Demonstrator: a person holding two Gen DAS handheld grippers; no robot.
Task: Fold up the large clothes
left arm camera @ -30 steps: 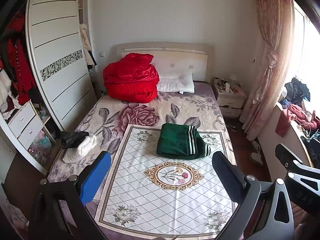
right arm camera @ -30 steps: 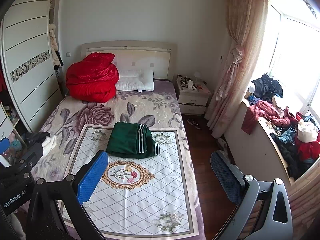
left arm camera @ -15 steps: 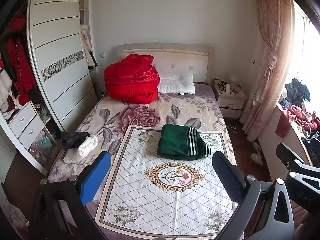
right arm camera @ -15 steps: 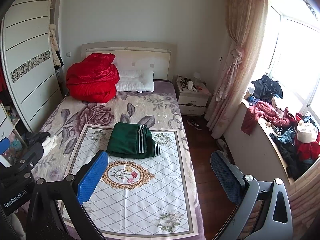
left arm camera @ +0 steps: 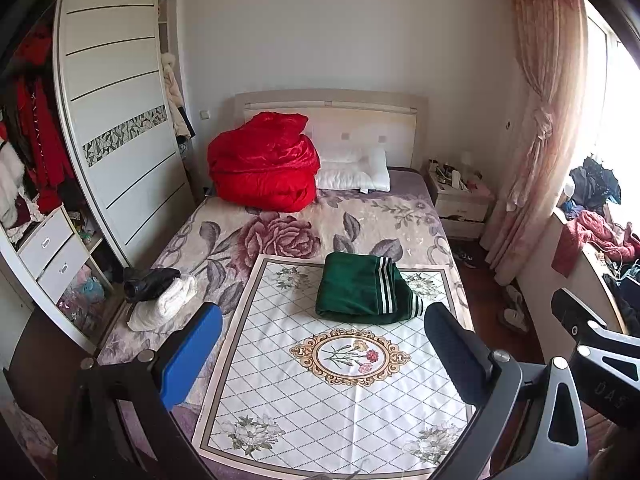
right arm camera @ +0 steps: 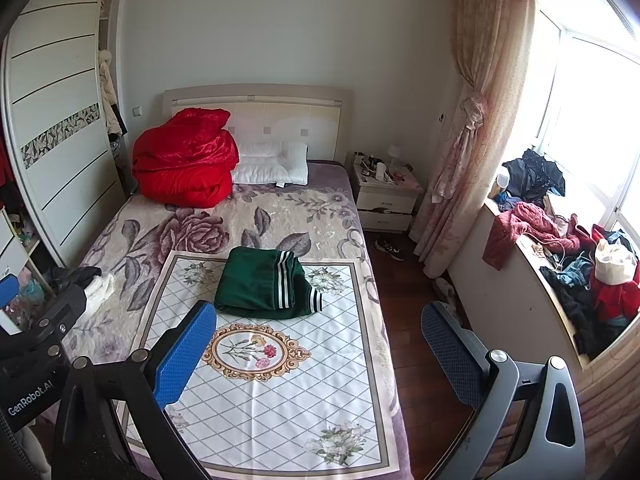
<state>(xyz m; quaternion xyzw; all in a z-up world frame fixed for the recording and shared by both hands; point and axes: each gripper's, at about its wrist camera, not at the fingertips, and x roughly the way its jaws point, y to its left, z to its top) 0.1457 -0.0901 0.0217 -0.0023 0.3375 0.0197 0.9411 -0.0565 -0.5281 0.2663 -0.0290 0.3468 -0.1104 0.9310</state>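
Note:
A folded dark green garment with white stripes [left arm camera: 366, 288] [right arm camera: 266, 283] lies on the far part of a white diamond-patterned mat [left arm camera: 344, 392] [right arm camera: 280, 380] spread over the bed. My left gripper [left arm camera: 320, 350] is held high above the mat's near part, open, with nothing between its blue pads. My right gripper [right arm camera: 320, 350] hangs open and empty over the bed's right edge, one finger above the mat and the other above the wooden floor. Both are well short of the green garment.
A red quilt [left arm camera: 262, 164] and white pillows [left arm camera: 356, 170] sit at the headboard. Black and white clothes [left arm camera: 158, 294] lie at the bed's left edge, by the wardrobe [left arm camera: 116, 128]. A nightstand [right arm camera: 384, 196], curtain and a clothes-heaped window ledge [right arm camera: 560, 248] stand to the right.
Both views shifted only slightly; the grippers stay open and raised, and the green garment has not moved.

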